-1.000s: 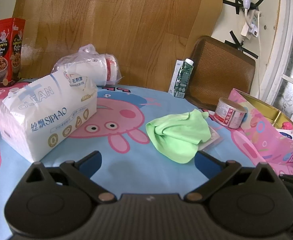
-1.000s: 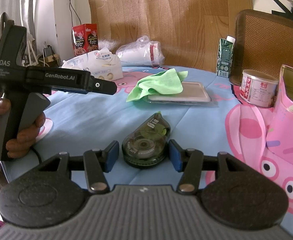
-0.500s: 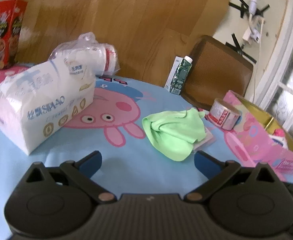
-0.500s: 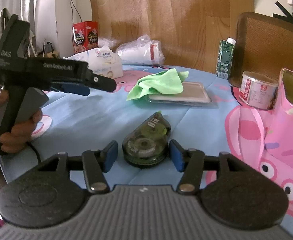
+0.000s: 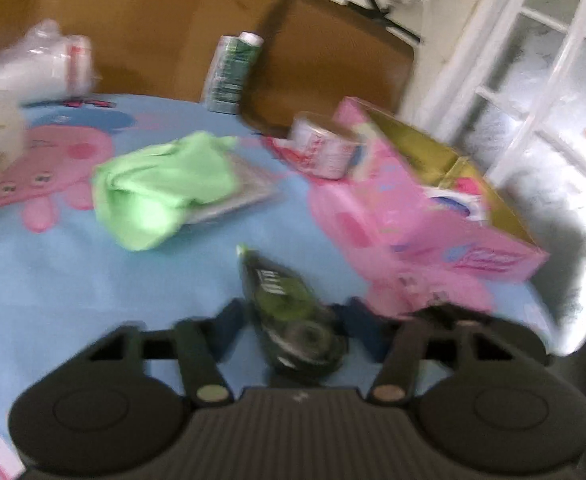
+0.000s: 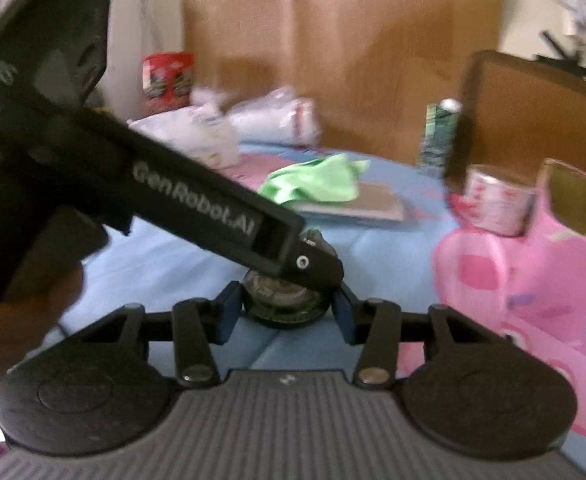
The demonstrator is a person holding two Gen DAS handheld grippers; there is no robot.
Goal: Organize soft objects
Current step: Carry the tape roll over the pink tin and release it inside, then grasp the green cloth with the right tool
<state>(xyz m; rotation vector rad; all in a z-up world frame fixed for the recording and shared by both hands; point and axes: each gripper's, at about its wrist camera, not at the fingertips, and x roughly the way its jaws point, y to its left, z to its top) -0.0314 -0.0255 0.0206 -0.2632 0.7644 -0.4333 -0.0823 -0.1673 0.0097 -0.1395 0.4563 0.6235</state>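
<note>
Closing left gripper [image 5: 289,326] | tape dispenser [image 5: 289,312] between jaws | green cloth [image 5: 161,188] beyond

We see both grippers crowded round the tape dispenser [image 5: 293,312]. Bare blue tablecloth [image 5: 93,280] lies open toward the green cloth [image 5: 161,188]. To the right the pink box [image 5: 433,232] and the can [image 5: 325,148] block the way.

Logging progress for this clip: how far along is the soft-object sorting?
Done: nothing visibly; the green cloth and tissue pack lie loose on the table.
In hand: the left hand-held gripper and right hand-held gripper are closing around the correction tape dispenser; blur hides whether they press it.
Left: sorting both soft items.
</note>
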